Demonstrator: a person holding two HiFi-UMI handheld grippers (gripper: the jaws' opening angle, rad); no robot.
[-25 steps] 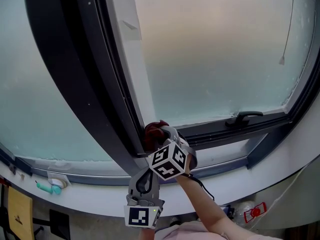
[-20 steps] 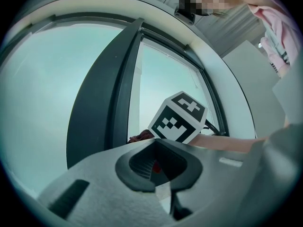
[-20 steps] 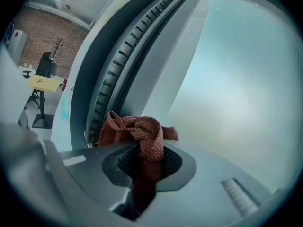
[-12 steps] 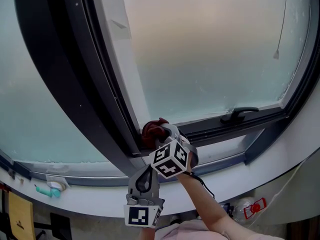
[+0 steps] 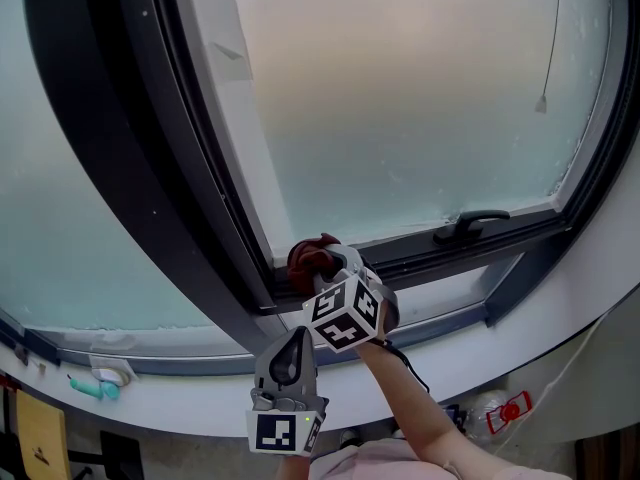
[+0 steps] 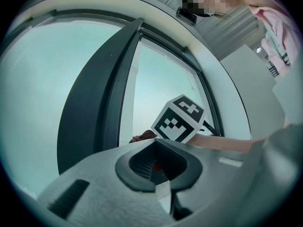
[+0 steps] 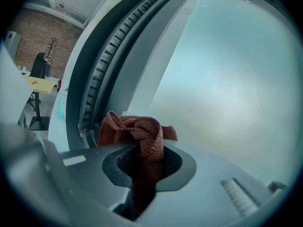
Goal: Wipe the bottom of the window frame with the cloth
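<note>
1. Rust-red cloth sits bunched at the left end of the window frame's bottom rail, right in the corner where the rail meets the dark upright.
2. Right gripper has it: jaws clamped tight on the cloth, with a knotted wad spilling out past the tips toward the frost-pale glass. The right gripper view shows this plainly, with the cloth running down between the closed jaws of the right gripper.
3. Left gripper hangs nearer, just below the right one. Its jaws are together and they grip nothing. In its own view the left gripper points up at the right gripper's marker cube, with a sliver of cloth beyond.
4. Further right on the rail is a dark handle, well apart from the cloth.
5. A thin cord hangs before the glass at far right.
6. On the white sill, far left, lies a small teal thing.
</note>
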